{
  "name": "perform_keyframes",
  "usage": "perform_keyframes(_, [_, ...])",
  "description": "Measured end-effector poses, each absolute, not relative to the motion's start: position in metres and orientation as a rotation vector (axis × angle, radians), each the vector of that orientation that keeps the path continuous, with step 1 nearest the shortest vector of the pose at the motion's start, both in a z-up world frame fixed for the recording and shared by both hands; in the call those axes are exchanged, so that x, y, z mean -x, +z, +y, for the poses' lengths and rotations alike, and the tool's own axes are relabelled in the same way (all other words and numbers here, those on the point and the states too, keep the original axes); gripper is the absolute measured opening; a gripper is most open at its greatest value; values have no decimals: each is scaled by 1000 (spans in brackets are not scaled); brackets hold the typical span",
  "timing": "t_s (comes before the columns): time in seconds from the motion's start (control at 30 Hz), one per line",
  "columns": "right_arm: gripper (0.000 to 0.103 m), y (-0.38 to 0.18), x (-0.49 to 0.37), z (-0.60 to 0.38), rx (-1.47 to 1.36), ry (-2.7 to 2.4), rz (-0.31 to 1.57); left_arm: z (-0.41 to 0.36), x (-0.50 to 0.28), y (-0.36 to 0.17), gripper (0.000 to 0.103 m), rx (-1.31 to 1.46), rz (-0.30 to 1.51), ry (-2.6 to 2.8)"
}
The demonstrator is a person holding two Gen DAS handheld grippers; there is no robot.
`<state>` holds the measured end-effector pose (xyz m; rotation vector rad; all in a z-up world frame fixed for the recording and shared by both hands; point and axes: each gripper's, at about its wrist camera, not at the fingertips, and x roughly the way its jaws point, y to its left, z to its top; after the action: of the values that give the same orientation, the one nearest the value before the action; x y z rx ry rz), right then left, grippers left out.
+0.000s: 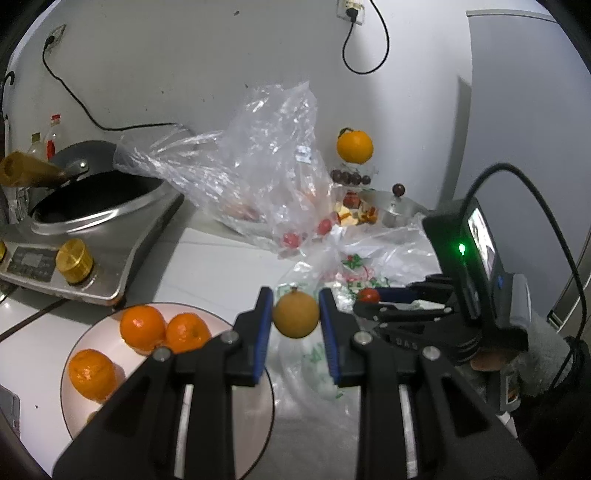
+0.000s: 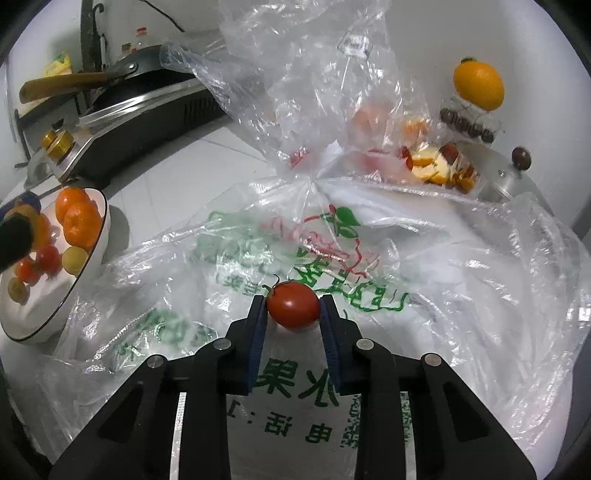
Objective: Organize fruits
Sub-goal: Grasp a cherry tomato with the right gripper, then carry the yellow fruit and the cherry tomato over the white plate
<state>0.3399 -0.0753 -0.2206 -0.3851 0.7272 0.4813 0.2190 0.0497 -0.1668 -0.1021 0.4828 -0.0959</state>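
Home kitchen, wok (image 1: pixel 92 192) on induction cooker (image 1: pixel 122 254) (tiled counter), oil bottles (image 1: pixel 51 134)

wall: plain white, scuffed (image 1: pixel 177 66) | sockets: two white outlets with black cords (image 1: pixel 351 9) | counter: white tiled worktop (image 1: pixel 207 258) | right: pale grey cabinet panel (image 1: pixel 524 110) | light: even, cool

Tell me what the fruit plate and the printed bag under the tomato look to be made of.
Plate: probably glazed ceramic, glossy white with a thin dark rim line. Printed bag: thin translucent plastic film, crinkled and shiny, with green and red print showing on it.
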Motion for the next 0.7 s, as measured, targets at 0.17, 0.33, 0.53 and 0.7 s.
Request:
perform_keyframes(0.17, [31, -207, -322, -79, 386, 474, 660, 49, -211, -161, 26, 101, 466, -85])
perform_keyframes(0.33, [31, -187, -304, -86, 372, 468, 595, 45, -199, -153, 26, 93, 447, -79])
perform_keyframes(0.53, [31, -172, -285, -90, 363, 470, 550, 40, -183, -141, 26, 83, 417, -83])
perform_keyframes(0.7, [31, -160, -267, -94, 358, 471, 514, 36, -170, -131, 26, 78, 394, -81])
